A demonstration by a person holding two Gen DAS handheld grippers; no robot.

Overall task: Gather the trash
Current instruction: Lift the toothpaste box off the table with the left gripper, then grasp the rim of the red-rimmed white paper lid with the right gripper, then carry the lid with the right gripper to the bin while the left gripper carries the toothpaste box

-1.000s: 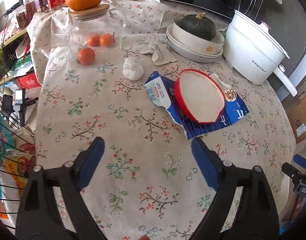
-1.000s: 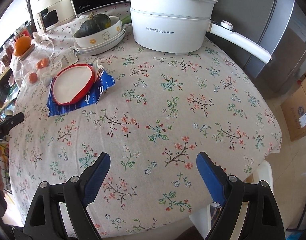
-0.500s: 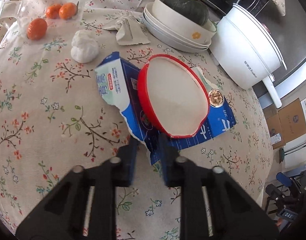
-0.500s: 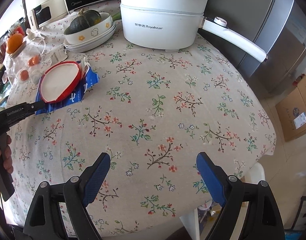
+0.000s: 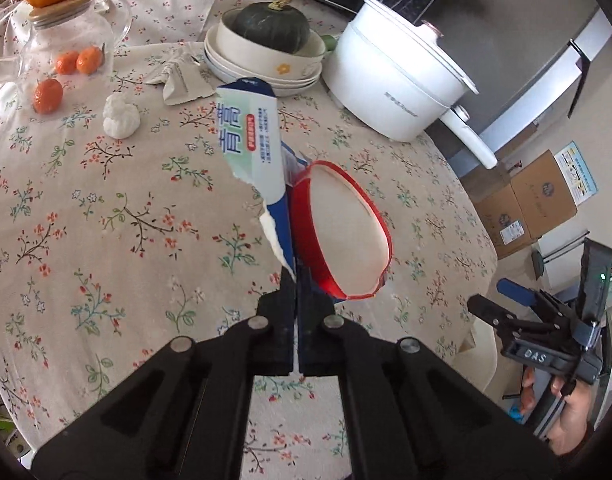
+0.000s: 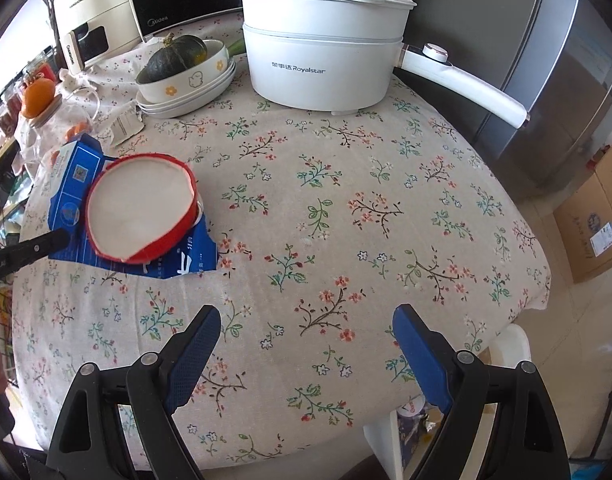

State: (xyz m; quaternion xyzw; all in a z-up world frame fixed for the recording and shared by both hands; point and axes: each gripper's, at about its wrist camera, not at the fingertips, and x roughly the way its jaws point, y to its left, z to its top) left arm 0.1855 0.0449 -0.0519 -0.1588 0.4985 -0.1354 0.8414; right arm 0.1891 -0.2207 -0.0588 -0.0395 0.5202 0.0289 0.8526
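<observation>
1. Near the middle-left of the worktop (image 6: 346, 200), a torn blue carton (image 5: 257, 148) is pinched at its ragged edge by the left gripper (image 5: 296, 280), whose fingers are pressed nearly together on the cardboard.
2. One flap of the carton is seen lifted and standing up in the left wrist view, while its far end looks to be lying on the floral cloth in the right wrist view.
3. A red-rimmed paper bowl (image 5: 346, 236) is carried on the carton, tilted, right beside the raised flap.
4. More trash is spotted further back: a crumpled white tissue ball (image 5: 121, 117) and a torn grey wrapper (image 5: 181, 80), both lying apart from the carton.
5. Behind those, a stack of white dishes (image 5: 265, 60) with a dark green squash (image 5: 275, 26) is parked just beside a white electric pot (image 5: 398, 80).
6. The right gripper (image 6: 306, 356) is held wide open over the near edge of the worktop, nothing between its blue pads (image 6: 193, 356).
</observation>
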